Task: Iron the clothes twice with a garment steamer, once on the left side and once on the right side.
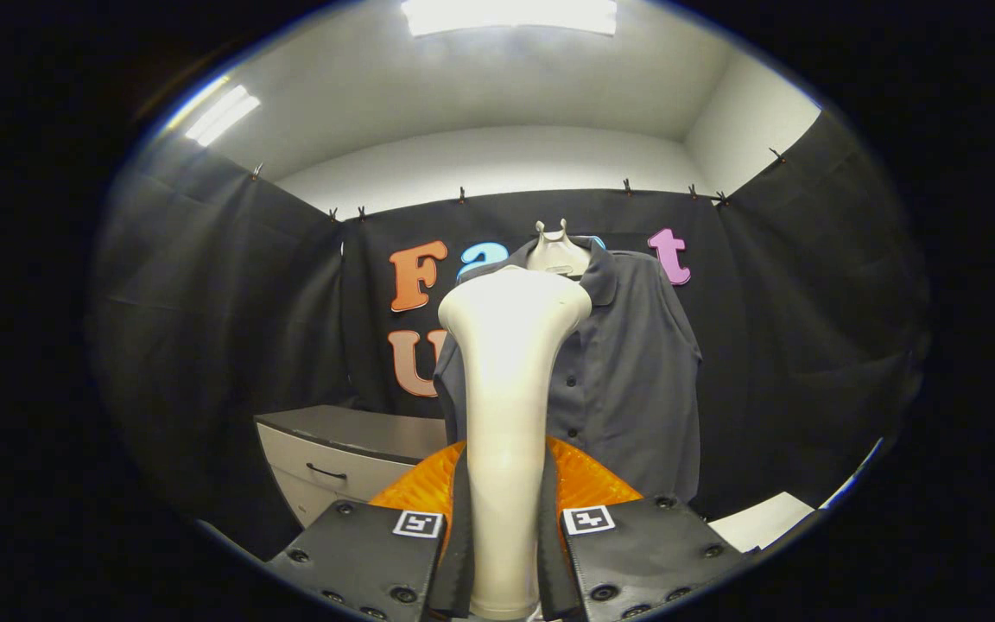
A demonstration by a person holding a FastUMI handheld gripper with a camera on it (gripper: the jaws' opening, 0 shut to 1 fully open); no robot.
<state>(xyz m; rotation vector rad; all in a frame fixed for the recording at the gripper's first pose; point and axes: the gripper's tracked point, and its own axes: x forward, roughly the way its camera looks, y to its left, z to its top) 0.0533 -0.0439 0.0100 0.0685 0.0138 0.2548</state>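
Note:
A white garment steamer (506, 406) stands upright between my fingers, its wide head up near the shirt's collar. My gripper (504, 536) is shut on the steamer's handle, both fingers pressing its sides. Beyond it a dark grey buttoned shirt (627, 380) hangs on a pale mannequin neck (556, 252) against the black cloth wall. The steamer's head hides the shirt's left shoulder and chest; I cannot tell whether it touches the fabric. An orange ribbed part (584, 479) shows behind the fingers on both sides of the handle.
A low white drawer cabinet (333, 453) with a grey top stands left of the shirt. A white surface (761, 521) lies beyond the right finger. Black cloth walls (212, 345) close the booth on three sides.

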